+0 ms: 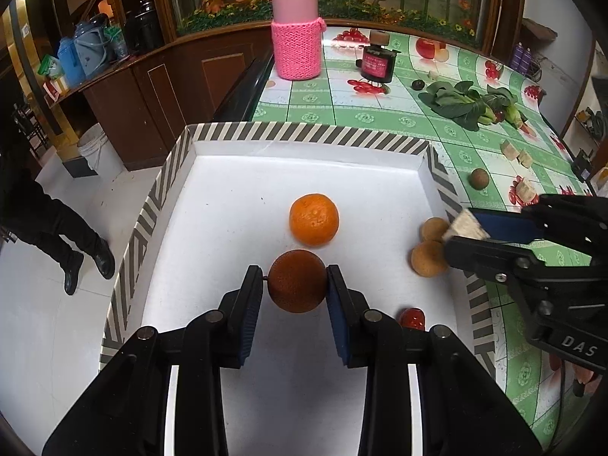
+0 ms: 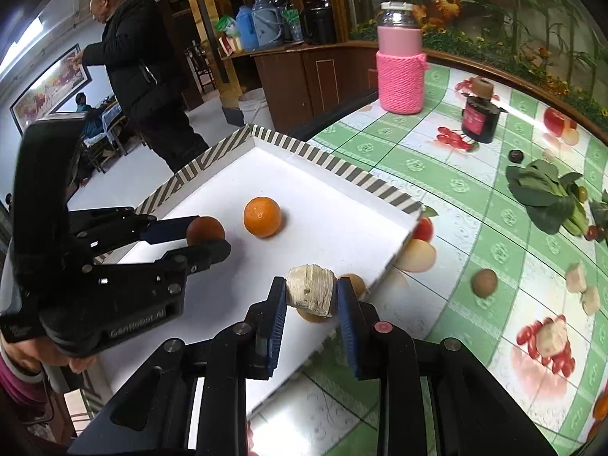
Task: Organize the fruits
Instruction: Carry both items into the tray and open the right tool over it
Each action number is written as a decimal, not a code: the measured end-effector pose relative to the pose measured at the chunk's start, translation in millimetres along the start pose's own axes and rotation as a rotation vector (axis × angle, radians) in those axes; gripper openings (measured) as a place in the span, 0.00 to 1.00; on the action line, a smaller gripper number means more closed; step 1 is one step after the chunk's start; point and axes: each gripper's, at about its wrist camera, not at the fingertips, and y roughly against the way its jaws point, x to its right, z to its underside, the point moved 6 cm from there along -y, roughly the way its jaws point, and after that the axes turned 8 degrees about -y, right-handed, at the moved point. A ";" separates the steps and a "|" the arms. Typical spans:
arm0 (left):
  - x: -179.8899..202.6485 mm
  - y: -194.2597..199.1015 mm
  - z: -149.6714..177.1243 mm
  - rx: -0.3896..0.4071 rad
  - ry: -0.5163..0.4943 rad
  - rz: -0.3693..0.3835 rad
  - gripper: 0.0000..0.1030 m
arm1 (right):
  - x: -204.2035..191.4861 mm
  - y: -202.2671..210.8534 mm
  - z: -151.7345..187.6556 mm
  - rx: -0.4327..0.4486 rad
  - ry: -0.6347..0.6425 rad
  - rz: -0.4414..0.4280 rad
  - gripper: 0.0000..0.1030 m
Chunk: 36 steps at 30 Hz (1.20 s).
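A white tray [image 1: 212, 174] with a striped rim sits on the fruit-print table. My left gripper [image 1: 295, 285] is shut on a dark orange round fruit [image 1: 297, 280] and holds it over the tray, just in front of a bright orange [image 1: 314, 219]. Two tan round fruits [image 1: 429, 257] and a small red fruit [image 1: 411, 317] lie by the tray's right wall. My right gripper [image 2: 311, 298] is shut on a pale cut chunk [image 2: 311, 294] over the tray's right edge, above the tan fruits [image 2: 355, 283]. The left gripper [image 2: 207, 235] shows in the right wrist view too.
On the tablecloth lie a brown round fruit [image 1: 478, 178], pale cut chunks [image 1: 516, 152], leafy greens [image 1: 467, 104], a dark jar [image 1: 376, 62] and a pink-sleeved bottle [image 1: 296, 26]. A person [image 2: 140, 68] stands on the floor left of the table.
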 end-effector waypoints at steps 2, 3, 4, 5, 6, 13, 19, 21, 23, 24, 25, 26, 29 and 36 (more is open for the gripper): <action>-0.8 -1.2 0.3 -0.002 0.000 0.002 0.30 | -1.7 -5.0 -2.6 -0.008 0.007 0.000 0.26; -1.1 -1.8 0.1 -0.003 0.002 0.002 0.30 | -3.1 -8.8 -4.4 -0.013 0.011 0.001 0.26; -1.5 -2.4 -0.3 -0.003 0.003 0.002 0.30 | -3.6 -11.5 -5.4 -0.016 0.013 0.001 0.26; -1.7 -3.1 -0.8 -0.003 0.004 0.001 0.30 | -3.9 -14.2 -6.5 -0.020 0.013 0.001 0.26; -2.0 -3.8 -0.9 -0.003 0.005 0.001 0.30 | -4.3 -17.0 -7.5 -0.025 0.013 0.001 0.26; -1.1 -10.5 -1.6 -0.016 0.007 0.006 0.30 | -4.4 -30.9 -11.2 -0.046 0.014 -0.001 0.26; 1.3 -15.7 -1.2 -0.027 0.001 0.009 0.30 | -1.1 -38.2 -11.5 -0.057 0.005 -0.003 0.26; 1.4 -16.7 -1.4 -0.028 0.001 0.010 0.30 | -0.6 -39.0 -12.3 -0.058 0.003 -0.004 0.26; 1.3 -16.8 -1.7 -0.028 0.001 0.010 0.30 | -0.2 -39.6 -13.1 -0.058 0.005 -0.004 0.26; 1.5 -17.1 -1.7 -0.029 0.001 0.010 0.30 | 0.2 -39.9 -13.7 -0.057 0.004 -0.004 0.26; 1.6 -17.1 -1.6 -0.029 0.000 0.010 0.30 | 0.3 -39.9 -14.5 -0.056 0.003 -0.006 0.26; 1.8 -17.6 -2.2 -0.029 0.000 0.009 0.30 | 0.7 -39.9 -15.5 -0.054 0.002 -0.008 0.26; 1.8 -19.0 -2.4 -0.032 0.001 0.010 0.30 | 0.1 -40.6 -18.3 -0.050 0.001 -0.009 0.26; 3.6 -20.2 -3.9 -0.032 -0.001 0.005 0.30 | -2.7 -51.7 -21.8 -0.065 0.016 0.006 0.26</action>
